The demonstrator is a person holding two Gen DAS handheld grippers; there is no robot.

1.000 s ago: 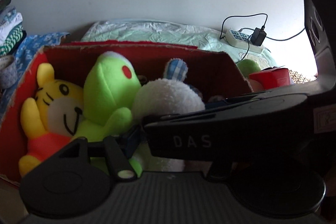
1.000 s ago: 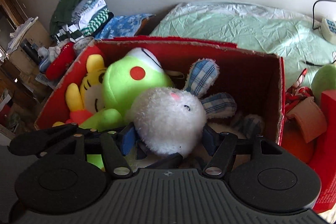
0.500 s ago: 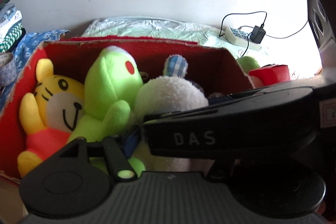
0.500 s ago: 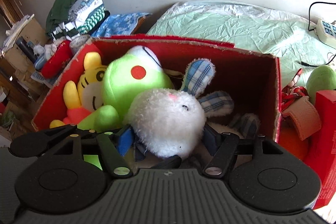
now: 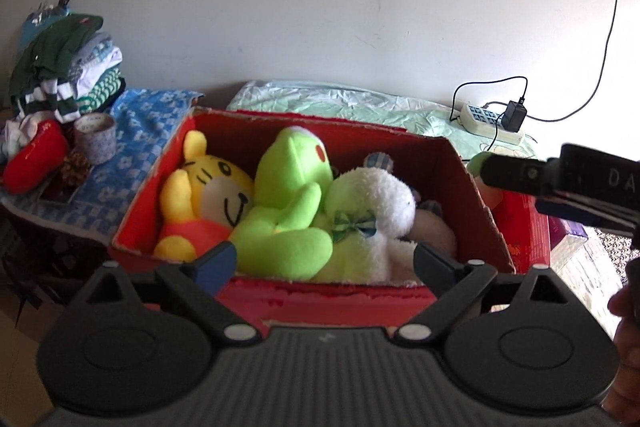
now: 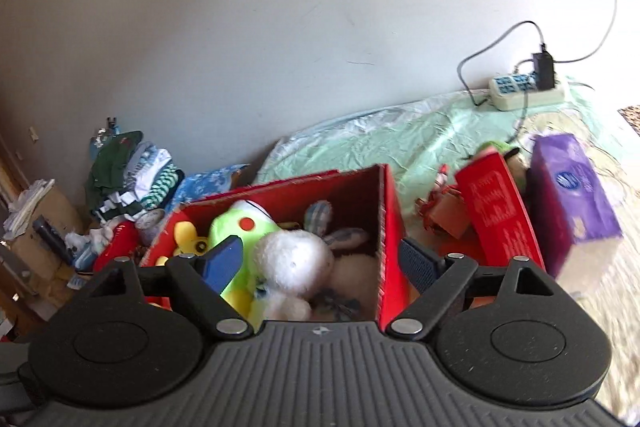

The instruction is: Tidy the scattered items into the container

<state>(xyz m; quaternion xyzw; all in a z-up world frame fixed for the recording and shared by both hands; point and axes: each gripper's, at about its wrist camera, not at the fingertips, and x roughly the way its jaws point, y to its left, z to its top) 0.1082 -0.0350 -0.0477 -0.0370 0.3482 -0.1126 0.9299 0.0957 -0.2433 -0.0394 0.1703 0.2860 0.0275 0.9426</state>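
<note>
A red cardboard box (image 5: 476,195) holds a yellow tiger plush (image 5: 200,195), a green frog plush (image 5: 288,203) and a white bunny plush (image 5: 380,203). My left gripper (image 5: 324,263) is open and empty, above the box's near wall. My right gripper (image 6: 320,263) is open and empty, above and behind the box (image 6: 390,227), with the bunny (image 6: 292,259) lying in the box below it. The right gripper's body (image 5: 560,183) shows at the right of the left wrist view.
A purple tissue box (image 6: 572,195), a small red box (image 6: 496,211) and a green toy (image 6: 496,147) lie right of the box on the pale green sheet (image 6: 400,135). A power strip (image 5: 492,123) lies by the wall. Folded clothes (image 5: 64,67) are stacked at left.
Both grippers have pulled back and up from the box. The right gripper has let go of the white bunny, which now lies in the box. Both jaws have opened wide.
</note>
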